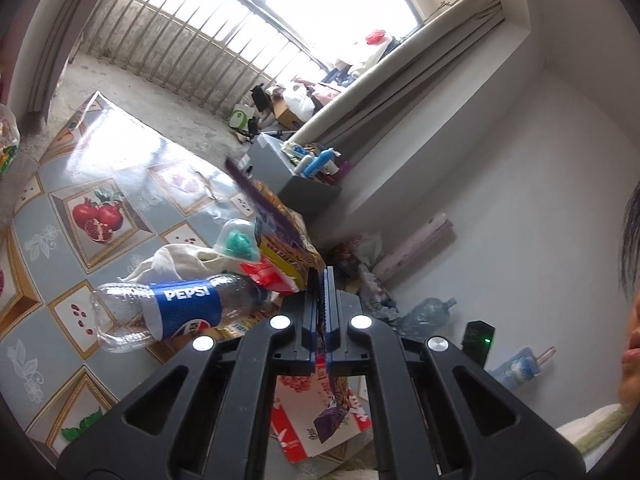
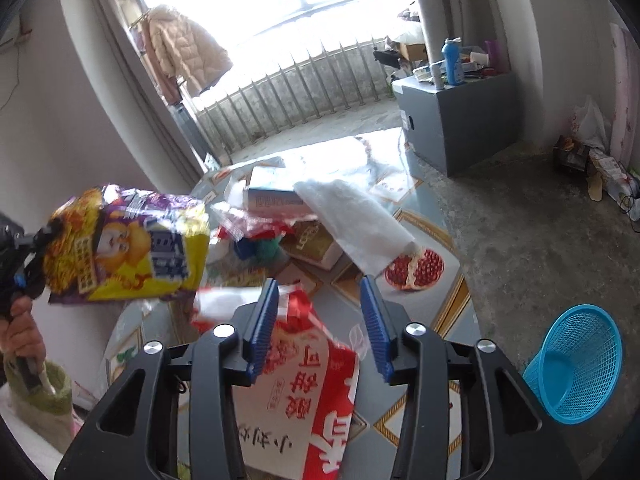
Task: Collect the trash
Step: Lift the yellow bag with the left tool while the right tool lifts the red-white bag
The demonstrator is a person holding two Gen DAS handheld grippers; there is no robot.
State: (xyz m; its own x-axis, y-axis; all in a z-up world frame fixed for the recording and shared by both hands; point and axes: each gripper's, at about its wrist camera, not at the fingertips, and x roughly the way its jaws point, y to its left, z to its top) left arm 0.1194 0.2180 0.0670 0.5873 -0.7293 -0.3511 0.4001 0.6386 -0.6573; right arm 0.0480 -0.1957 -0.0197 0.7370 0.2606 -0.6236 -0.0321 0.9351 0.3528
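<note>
My left hand-held gripper [image 1: 321, 280] is clenched on a crinkled yellow and purple snack wrapper [image 2: 128, 244], its blue pads pinching the foil edge. In the right wrist view that wrapper hangs in the air at nine o'clock, lifted clear of the tabletop [image 2: 424, 216], with my left hand [image 2: 20, 332] gripping the handle below it.

My right hand-held gripper [image 2: 320, 292] stands released, its blue fingers [image 2: 264, 320] apart. Beneath and between them lies a red and white printed paper packet [image 2: 304, 392] on the tabletop; the left finger is at its torn upper edge, and I cannot tell whether it touches.

Just beyond, at twelve o'clock, sits a heap of litter: a flat white paper sheet [image 2: 356, 224] slanting over a small cardboard box [image 2: 316, 244], and a pale blue carton [image 2: 272, 198] behind.

In the left wrist view, at nine o'clock, a clear plastic Pepsi bottle with a blue label [image 1: 176, 312] lies on its side beside a crumpled cream cloth [image 1: 180, 258].

On the concrete floor at four o'clock, a bright blue mesh plastic basket [image 2: 580, 364] lies tipped on its side.

Farther off at one o'clock stands a grey cabinet [image 2: 460, 120].
</note>
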